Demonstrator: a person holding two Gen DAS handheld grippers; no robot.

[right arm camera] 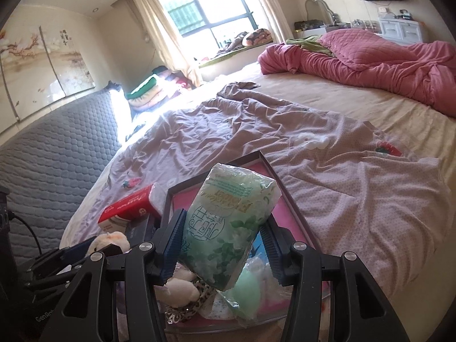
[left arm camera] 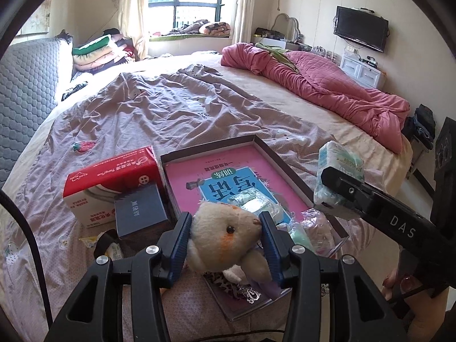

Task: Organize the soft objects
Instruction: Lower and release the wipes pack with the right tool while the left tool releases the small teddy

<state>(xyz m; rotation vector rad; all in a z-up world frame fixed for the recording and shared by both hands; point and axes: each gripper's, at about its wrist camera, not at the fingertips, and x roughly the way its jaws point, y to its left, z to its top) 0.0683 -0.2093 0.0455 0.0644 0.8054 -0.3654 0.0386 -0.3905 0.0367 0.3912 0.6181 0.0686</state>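
Now, left tongs (left arm camera: 226, 235): squeezed shut on the plush toy (left arm camera: 225, 239), one blue pad on each side of its head.
Plush toy: cream and fuzzy, black eye, orange cheek; held up just above the near edge of the tray (left arm camera: 287, 168), body and legs hanging down between the pads.
Right tongs (right arm camera: 222, 245): clamped on the tissue pack (right arm camera: 230, 228), pads pressing both sides of its lower half.
Tissue pack: soft, green and white wrapper with leaves; tilted, top end leaning away and to the right, sticking up past the pads; up in the air over the tray.
Same pack from the left wrist view (left arm camera: 339, 182): off to the right, above the tray's right edge, well apart from the plush toy.
Tray: dark rim, sitting on the bed (left arm camera: 285, 97); pink book (left arm camera: 228, 182) lying flat inside.
Inside the tray, on the book: small shiny tissue packet (left arm camera: 256, 203), just behind the plush toy's head; soft green thing (right arm camera: 248, 290) in clear plastic, near the front right corner.
Left of the tray: red and white box (left arm camera: 111, 179), touching the tray's left wall; dark blue box (left arm camera: 141, 213) leaning on the front of the red one.
Bed cover: wrinkled lilac sheet (left arm camera: 148, 108) with strawberry pictures, under the tray and boxes.
Far side of the bed: pink quilt (left arm camera: 327, 85), bunched up, well apart from everything else.
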